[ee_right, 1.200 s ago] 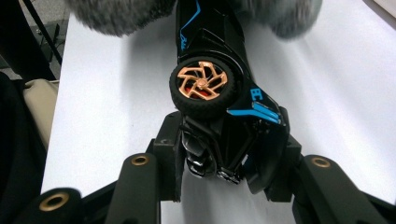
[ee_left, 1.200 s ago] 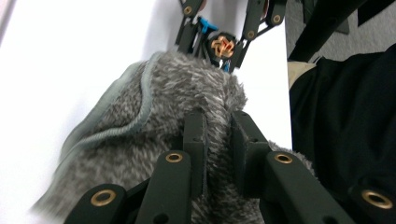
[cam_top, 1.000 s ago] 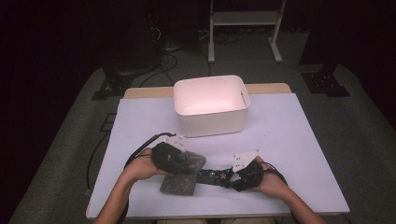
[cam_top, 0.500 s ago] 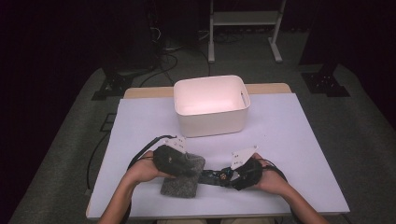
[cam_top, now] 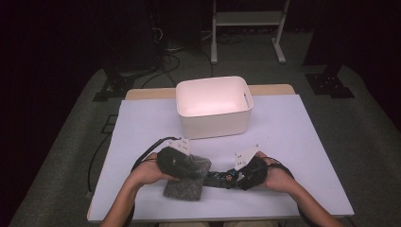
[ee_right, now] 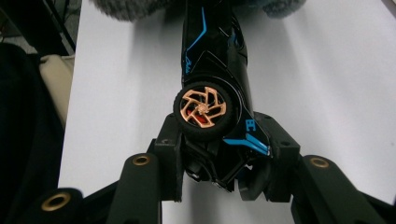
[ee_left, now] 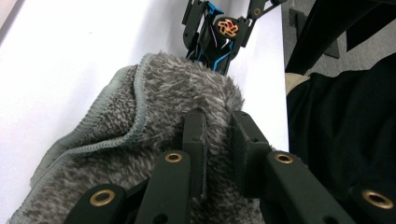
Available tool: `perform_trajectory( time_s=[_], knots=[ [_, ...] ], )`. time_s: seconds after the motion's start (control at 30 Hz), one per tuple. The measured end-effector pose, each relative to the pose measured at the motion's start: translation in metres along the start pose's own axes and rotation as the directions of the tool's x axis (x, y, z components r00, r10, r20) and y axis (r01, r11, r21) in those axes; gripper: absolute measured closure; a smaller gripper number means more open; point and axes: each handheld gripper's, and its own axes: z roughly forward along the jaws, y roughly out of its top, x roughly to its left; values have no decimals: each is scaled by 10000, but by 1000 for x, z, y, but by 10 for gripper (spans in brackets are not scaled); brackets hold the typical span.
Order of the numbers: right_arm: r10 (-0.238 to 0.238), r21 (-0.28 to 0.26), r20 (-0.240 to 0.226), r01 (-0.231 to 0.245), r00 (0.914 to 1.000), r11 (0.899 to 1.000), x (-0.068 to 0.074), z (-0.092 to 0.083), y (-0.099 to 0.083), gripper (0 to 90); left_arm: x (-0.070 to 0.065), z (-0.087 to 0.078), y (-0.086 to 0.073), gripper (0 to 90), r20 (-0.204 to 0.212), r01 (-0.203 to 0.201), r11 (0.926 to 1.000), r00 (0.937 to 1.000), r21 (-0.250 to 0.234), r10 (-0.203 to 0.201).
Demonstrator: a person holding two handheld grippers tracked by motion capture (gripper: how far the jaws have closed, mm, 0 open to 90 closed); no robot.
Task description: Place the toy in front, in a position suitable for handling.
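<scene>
**Grey fleece and black toy car held at the near edge of the desk**

Grey, fluffy cloth (cam_top: 185, 185) lies at the near left of the white-covered desk (cam_top: 293, 142), and we see our left hand-held gripper (cam_top: 182, 163) pinching a fold of it: in the left gripper view the two black jaws stand close together with the pile of the cloth (ee_left: 154, 121) bunched between them. Just right of it, our right hand-held gripper (cam_top: 243, 176) has a black toy car (cam_top: 220, 178) with blue trim clamped between its jaws. In the right gripper view the car (ee_right: 212, 60) lies on its side, a copper-spoked wheel (ee_right: 204, 111) facing up, its far end touching the cloth. These jaws have just been closing a little on the car. A white bin (cam_top: 213, 106) stands well apart from both, farther off at the middle of the desk.
</scene>
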Motion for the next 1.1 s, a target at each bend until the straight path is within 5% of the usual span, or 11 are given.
perform_trajectory(
  time_s=[0.43, 0.77, 1.1],
  knots=[
    [217, 414, 47, -219, 9998, 9989, -4, -20, -17, 559, 0, 16, 8, 776, 191, -61, 9998, 9998, 211, 57],
    [35, 159, 153, -37, 9999, 9999, 0, -18, 0, 509, -2, 21, 10, 777, 467, -102, 9999, 9989, 77, 98],
    [-97, 363, 392, 83, 9992, 9993, 1, -17, 4, 584, 2, 19, 4, 775, 457, 35, 9998, 9990, -202, -26]
  ],
)
